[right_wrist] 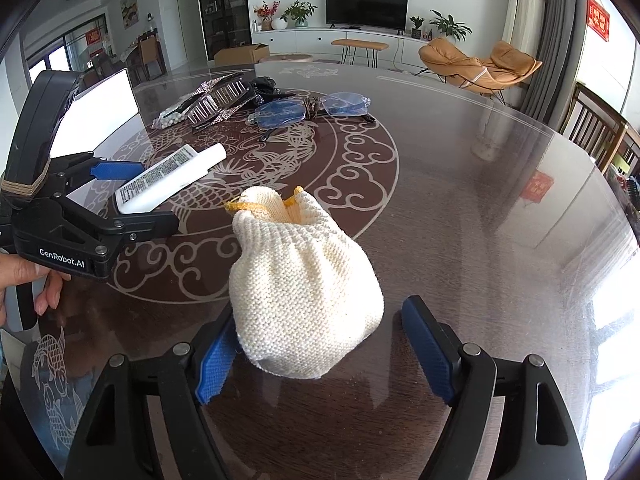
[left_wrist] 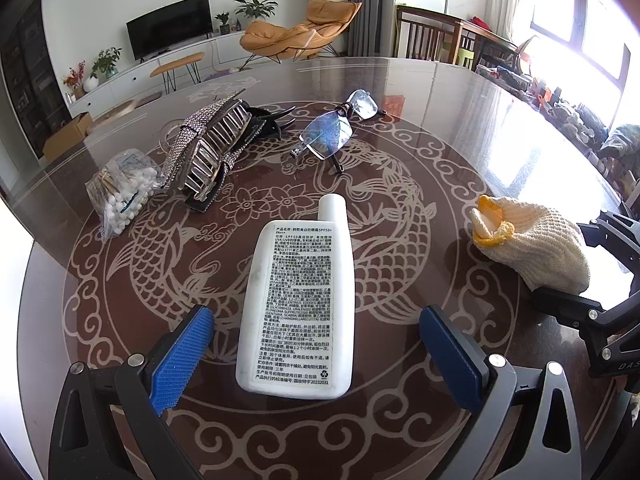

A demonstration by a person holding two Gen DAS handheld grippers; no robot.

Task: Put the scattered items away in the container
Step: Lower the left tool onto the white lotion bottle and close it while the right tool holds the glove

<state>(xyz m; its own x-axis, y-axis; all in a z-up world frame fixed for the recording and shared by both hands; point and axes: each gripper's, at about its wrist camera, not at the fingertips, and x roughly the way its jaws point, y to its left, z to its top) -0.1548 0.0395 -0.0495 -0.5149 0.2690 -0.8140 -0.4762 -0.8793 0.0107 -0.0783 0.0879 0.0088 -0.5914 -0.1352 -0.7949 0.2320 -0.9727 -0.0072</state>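
Pouch (right_wrist: 306, 292) lies between the right gripper (right_wrist: 324, 354)'s wide-apart fingers; left gripper (left_wrist: 316, 354)'s fingers gape around the bottle (left_wrist: 300, 308).

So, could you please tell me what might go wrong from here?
1. The knitted pouch lies on its side, its yellow-rimmed mouth half collapsed; items may snag going in.
2. The sunscreen bottle lies flat on the glossy table; the left gripper could slip off it.

Strong daylight is admitted through the windows (left_wrist: 580, 36), blown out to white. Glare is spread across the glass tabletop (right_wrist: 500, 208) nearest them. Straight lines are bent at the edges, and dark corners are left. Focus is sharp throughout.
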